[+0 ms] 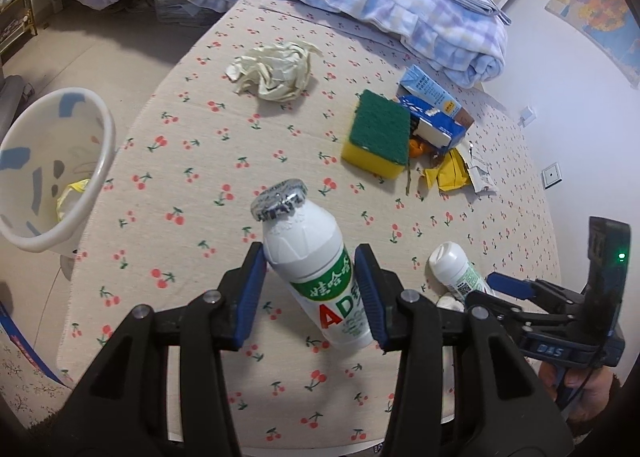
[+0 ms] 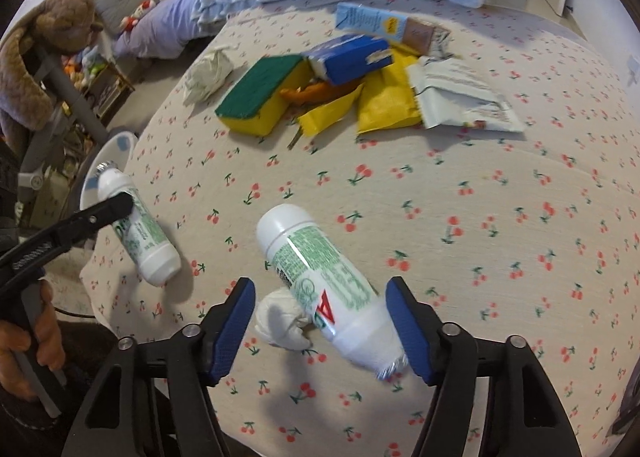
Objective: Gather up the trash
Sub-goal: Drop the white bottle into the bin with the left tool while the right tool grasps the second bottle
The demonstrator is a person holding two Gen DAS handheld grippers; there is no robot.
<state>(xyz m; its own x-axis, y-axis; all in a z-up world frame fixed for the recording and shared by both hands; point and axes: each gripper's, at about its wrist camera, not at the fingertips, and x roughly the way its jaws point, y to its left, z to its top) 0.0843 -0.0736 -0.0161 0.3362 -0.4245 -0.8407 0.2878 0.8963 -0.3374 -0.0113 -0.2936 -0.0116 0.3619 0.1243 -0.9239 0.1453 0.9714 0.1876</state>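
Left hand-held gripper (image 1: 310, 289): clenched on a white AD bottle (image 1: 316, 273), lifted over the cherry-print bed sheet (image 1: 200, 145), foil cap up. Right hand-held gripper (image 2: 320, 321): released, pads either side of a second bottle (image 2: 320, 281) lying beside a crumpled tissue (image 2: 280, 323). White bin (image 1: 52, 165) off the bed's left edge. Sponge (image 1: 378, 133) and wrappers (image 2: 384, 105) farther away.

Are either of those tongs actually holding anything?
The left tongs clamp a white AD bottle around its body; the right tongs straddle another bottle, open.
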